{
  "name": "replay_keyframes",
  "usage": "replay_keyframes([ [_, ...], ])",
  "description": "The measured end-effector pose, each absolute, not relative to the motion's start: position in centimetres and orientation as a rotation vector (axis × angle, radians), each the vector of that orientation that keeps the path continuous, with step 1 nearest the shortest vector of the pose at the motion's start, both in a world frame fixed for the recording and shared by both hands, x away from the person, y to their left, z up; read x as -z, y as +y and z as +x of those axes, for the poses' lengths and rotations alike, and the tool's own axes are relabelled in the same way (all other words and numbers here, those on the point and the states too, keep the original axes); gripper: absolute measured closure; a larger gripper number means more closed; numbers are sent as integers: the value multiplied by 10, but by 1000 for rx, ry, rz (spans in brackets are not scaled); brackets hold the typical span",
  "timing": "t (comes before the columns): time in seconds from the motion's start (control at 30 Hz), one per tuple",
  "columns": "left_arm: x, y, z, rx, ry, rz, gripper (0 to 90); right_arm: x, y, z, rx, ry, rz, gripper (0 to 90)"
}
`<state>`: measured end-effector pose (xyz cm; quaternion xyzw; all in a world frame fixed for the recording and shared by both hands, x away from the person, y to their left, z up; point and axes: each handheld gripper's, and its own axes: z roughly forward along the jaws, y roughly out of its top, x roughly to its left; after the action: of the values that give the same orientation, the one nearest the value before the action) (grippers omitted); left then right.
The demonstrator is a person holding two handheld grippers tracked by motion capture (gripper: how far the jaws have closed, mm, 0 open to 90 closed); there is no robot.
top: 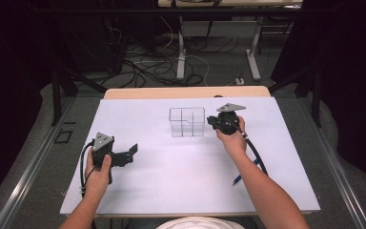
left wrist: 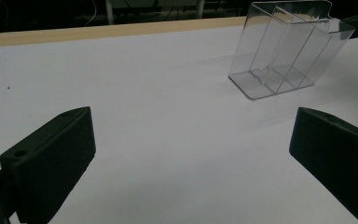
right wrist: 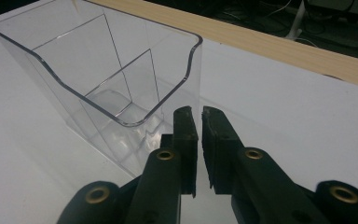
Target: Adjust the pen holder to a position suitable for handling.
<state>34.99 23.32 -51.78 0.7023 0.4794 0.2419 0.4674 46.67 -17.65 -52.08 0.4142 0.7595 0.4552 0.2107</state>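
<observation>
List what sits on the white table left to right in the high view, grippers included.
left gripper → clear divided container → right gripper, close beside the container → blue pen, partly under the right forearm.

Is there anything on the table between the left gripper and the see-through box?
Nothing: in the left gripper view, bare white table runs from the left gripper, jaws wide open, to the clear box.
</observation>
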Motion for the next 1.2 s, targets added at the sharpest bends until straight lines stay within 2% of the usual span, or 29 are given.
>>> replay_keyframes([
  [0.47,518,233,350,-593,1178,1720,0,505,-179,454,-1261,2125,1075,727],
  [1.2,518,236,350,-597,1189,1714,0,488,-187,427,-1152,2230,947,472],
])
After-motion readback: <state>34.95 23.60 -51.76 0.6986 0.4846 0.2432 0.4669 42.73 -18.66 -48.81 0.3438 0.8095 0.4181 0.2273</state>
